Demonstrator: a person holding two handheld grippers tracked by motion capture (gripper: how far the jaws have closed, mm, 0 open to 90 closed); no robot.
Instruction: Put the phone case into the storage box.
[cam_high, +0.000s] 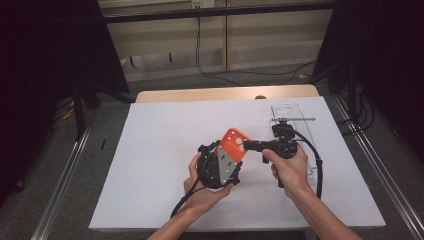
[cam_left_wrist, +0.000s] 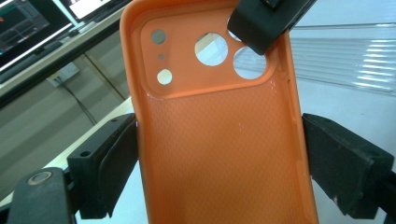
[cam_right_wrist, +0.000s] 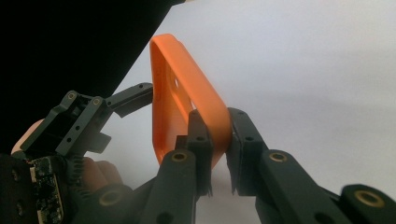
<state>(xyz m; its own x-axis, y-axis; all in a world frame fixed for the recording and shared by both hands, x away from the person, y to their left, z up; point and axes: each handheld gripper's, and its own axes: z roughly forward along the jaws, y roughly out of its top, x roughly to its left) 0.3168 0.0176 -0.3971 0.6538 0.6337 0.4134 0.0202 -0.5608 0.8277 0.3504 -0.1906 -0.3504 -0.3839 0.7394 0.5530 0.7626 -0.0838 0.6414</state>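
An orange phone case (cam_high: 233, 142) with round camera cut-outs is held up above the white sheet, inner side toward the left gripper view. My left gripper (cam_high: 226, 152) is shut on it across its width, one black pad (cam_left_wrist: 116, 161) on each long edge of the case (cam_left_wrist: 219, 140). From the right, my right gripper (cam_high: 246, 145) pinches the case's top rim by the cut-outs. Its jaws (cam_right_wrist: 217, 140) are shut on the thin orange edge (cam_right_wrist: 187, 88). One of its fingers (cam_left_wrist: 266, 21) covers the case's upper corner. The left gripper (cam_right_wrist: 88, 116) sits behind the case.
A white sheet (cam_high: 165, 165) covers the wooden table (cam_high: 200, 94). A clear plastic stand (cam_high: 292, 117) lies at the right of the sheet, just behind my right hand. Dark curtains flank the table and cables lie on the floor beyond it.
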